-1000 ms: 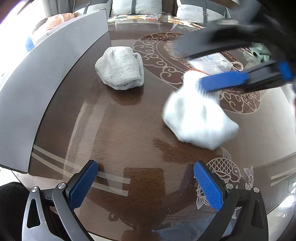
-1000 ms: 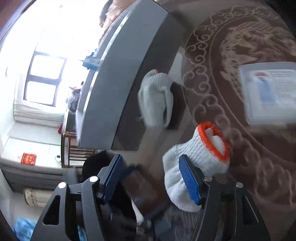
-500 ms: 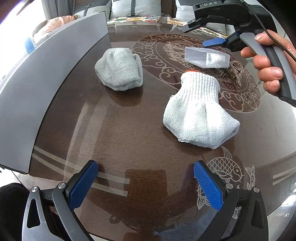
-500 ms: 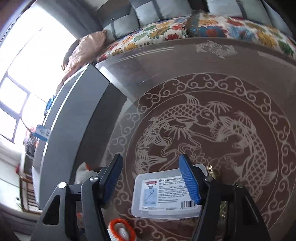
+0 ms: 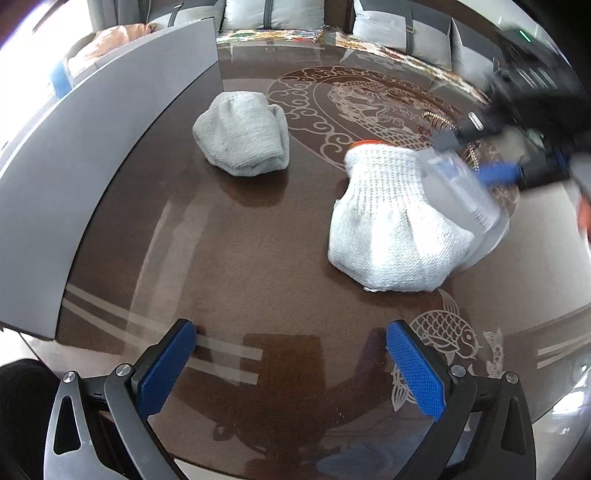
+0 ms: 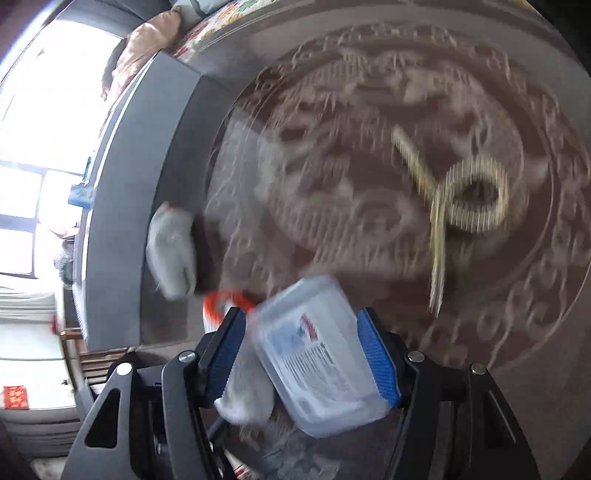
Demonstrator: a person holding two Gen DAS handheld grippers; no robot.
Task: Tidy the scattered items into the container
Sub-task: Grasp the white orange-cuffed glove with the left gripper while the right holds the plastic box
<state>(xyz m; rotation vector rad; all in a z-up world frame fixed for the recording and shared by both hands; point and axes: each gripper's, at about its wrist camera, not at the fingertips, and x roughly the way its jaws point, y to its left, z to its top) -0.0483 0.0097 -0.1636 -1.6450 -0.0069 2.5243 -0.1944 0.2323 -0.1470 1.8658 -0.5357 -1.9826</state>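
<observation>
My right gripper (image 6: 303,354) is shut on a clear plastic box (image 6: 317,358) with a printed label and holds it above the table; the box also shows blurred in the left wrist view (image 5: 465,192). Under it lies a white knit glove with an orange cuff (image 5: 388,221), partly seen behind the box in the right wrist view (image 6: 221,306). A grey balled glove (image 5: 243,133) lies near the grey container wall (image 5: 92,155); it also shows in the right wrist view (image 6: 171,251). My left gripper (image 5: 291,365) is open and empty near the table's front edge.
A gold coiled spring (image 6: 469,199) lies on the carved brown table (image 5: 229,266), right of the box. The grey container wall (image 6: 122,206) stands along the table's left side. A sofa with cushions (image 5: 273,14) is beyond the far edge.
My right gripper has closed on the clear box and lifted it off the table, swinging it over the white glove. The left gripper has not moved.
</observation>
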